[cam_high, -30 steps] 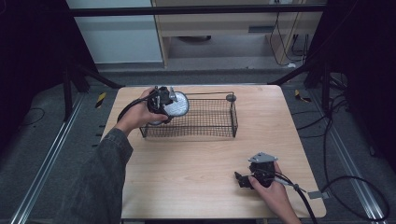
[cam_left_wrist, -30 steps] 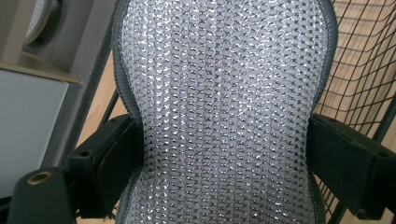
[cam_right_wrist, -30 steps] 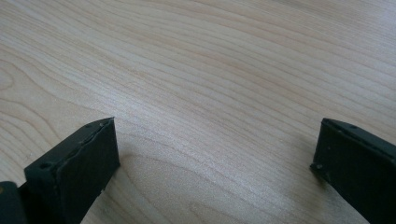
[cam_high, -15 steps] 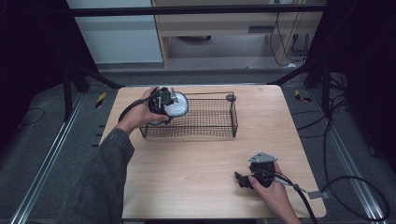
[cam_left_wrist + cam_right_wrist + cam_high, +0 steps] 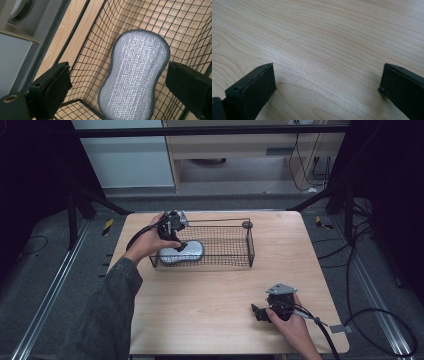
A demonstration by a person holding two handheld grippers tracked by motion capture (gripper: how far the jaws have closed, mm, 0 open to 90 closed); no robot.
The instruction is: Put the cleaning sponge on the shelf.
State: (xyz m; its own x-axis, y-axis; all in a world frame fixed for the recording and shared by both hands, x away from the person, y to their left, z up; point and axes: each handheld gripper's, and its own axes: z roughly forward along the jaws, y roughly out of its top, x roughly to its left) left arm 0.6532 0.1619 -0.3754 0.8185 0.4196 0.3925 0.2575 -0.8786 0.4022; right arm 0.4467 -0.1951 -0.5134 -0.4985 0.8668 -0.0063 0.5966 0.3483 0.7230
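**Pad in the basket, both grippers wide**

From the high view we see a wire basket (image 5: 220,245) standing on the far half of the wooden table (image 5: 210,295). A silvery, peanut-shaped scouring pad (image 5: 182,253) lies on the basket floor at its left end, close to the near wall.

Our left gripper (image 5: 176,236) hangs over that left end, held in the left hand (image 5: 147,245). In the left gripper view its jaws stand wide apart, one on either side of the pad (image 5: 135,77), with clear gaps between them and the pad's edges; they grip nothing. The pad lies flat on the mesh (image 5: 100,50), its grey rim showing all round.

Our right gripper (image 5: 260,312) sits at the near right of the table, well apart from the basket, in the right hand (image 5: 292,325). In the right gripper view its jaws are also spread wide, low over bare wood (image 5: 324,50), with nothing between them.
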